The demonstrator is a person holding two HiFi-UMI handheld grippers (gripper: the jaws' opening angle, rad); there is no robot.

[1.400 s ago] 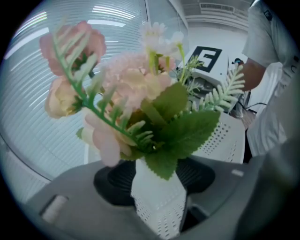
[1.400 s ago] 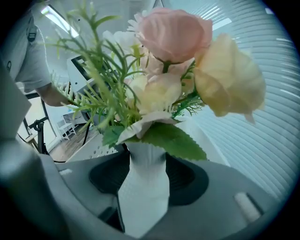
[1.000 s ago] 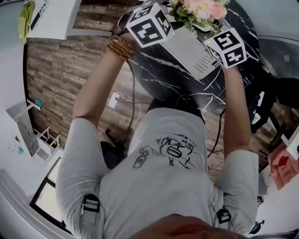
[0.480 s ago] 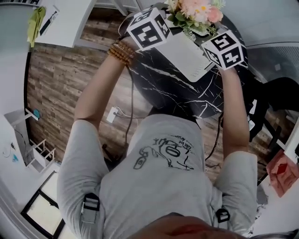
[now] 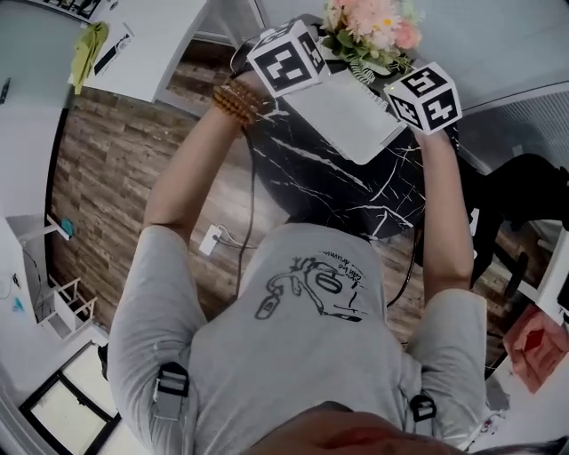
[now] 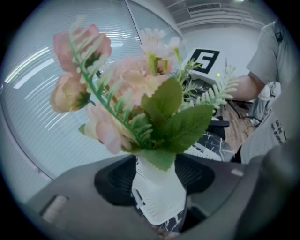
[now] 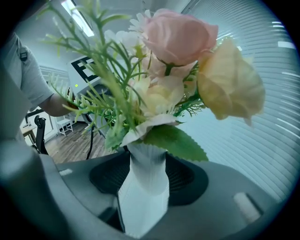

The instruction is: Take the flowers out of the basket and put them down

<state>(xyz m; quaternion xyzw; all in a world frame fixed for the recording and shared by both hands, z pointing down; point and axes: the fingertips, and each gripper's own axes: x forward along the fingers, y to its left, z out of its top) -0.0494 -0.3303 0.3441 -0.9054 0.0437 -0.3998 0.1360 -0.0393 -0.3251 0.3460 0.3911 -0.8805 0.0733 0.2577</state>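
**Bouquet clamped from both sides above the table's far edge**

Over the last second the grippers have kept their places on either side of the flowers. The white rectangular plastic basket (image 5: 347,111) below them now shows a plain flat face where its perforated end showed before.

The left gripper (image 5: 284,58) and the right gripper (image 5: 425,96) face each other across the bouquet of pink and cream artificial flowers with green leaves (image 5: 373,27). Each gripper view shows the bouquet's white perforated sleeve (image 6: 157,194) standing upright between that gripper's jaws, against the dark ribbed pad. Both grippers are therefore closed on the sleeve.

In the head view the flower heads lie at the basket's far end, near the far rim of the round black marbled table (image 5: 329,182). The basket rests on this table. The views do not show whether the sleeve's foot is clear of the basket.

A string of brown wooden beads (image 5: 236,99) circles the person's left wrist, and the wood-plank floor (image 5: 107,169) lies beyond the table.
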